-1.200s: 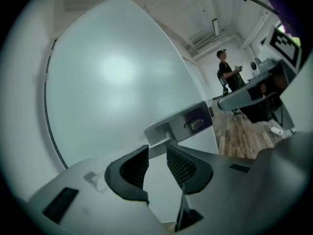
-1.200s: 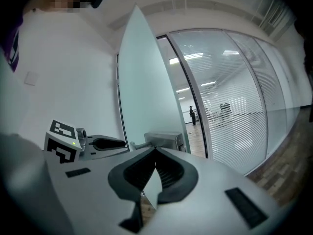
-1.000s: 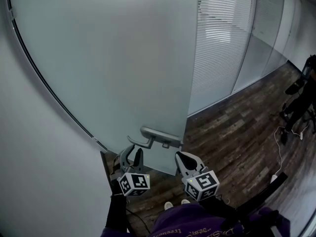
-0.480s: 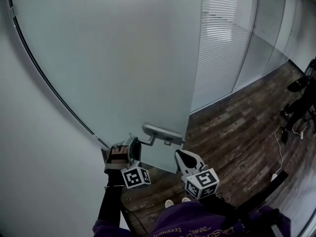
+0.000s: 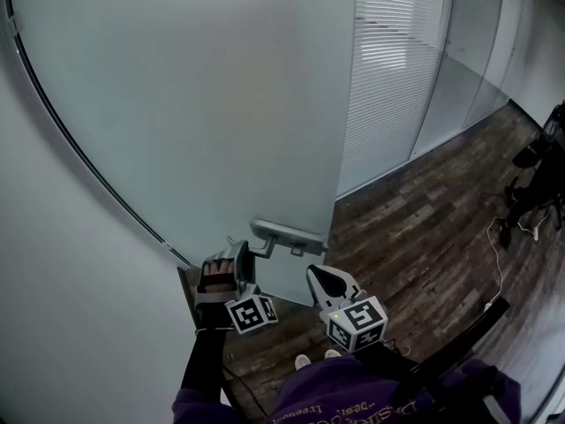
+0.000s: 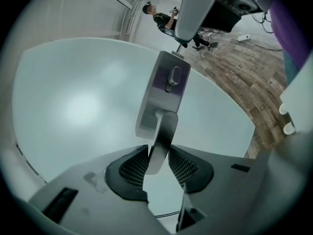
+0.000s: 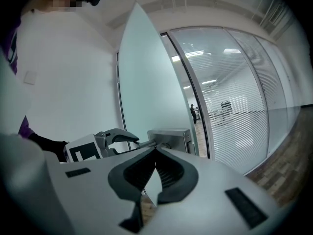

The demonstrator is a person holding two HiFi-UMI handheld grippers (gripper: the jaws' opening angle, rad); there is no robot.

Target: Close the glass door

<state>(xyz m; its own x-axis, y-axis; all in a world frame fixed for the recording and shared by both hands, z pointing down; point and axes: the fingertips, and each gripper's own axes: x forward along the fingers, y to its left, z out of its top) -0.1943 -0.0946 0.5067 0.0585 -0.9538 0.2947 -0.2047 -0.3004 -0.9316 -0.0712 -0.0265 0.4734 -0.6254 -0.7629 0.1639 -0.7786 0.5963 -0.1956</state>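
The frosted glass door (image 5: 194, 104) stands ajar, its free edge toward the wood floor. A metal lever handle (image 5: 281, 233) sits low on it. My left gripper (image 5: 240, 256), rolled onto its side, reaches the lever's end. In the left gripper view the lever (image 6: 164, 136) runs down from its plate (image 6: 164, 89) between the pads, and the left gripper (image 6: 157, 153) pinches it from both sides. My right gripper (image 5: 318, 276) hangs shut and empty just right of the handle. The right gripper view shows the right gripper (image 7: 155, 153) with pads meeting, and the door edge (image 7: 142, 82) beyond.
A white wall (image 5: 71, 307) and dark door rail (image 5: 88, 166) lie to the left. A glass partition with blinds (image 5: 388, 69) stands right of the door. On the wood floor (image 5: 424, 237) lie a white cable (image 5: 499, 263) and a person (image 5: 543, 166) at far right.
My left gripper has rolled onto its side, with the hand now on top, and sits around the lever's end. The right gripper has stayed where it was.
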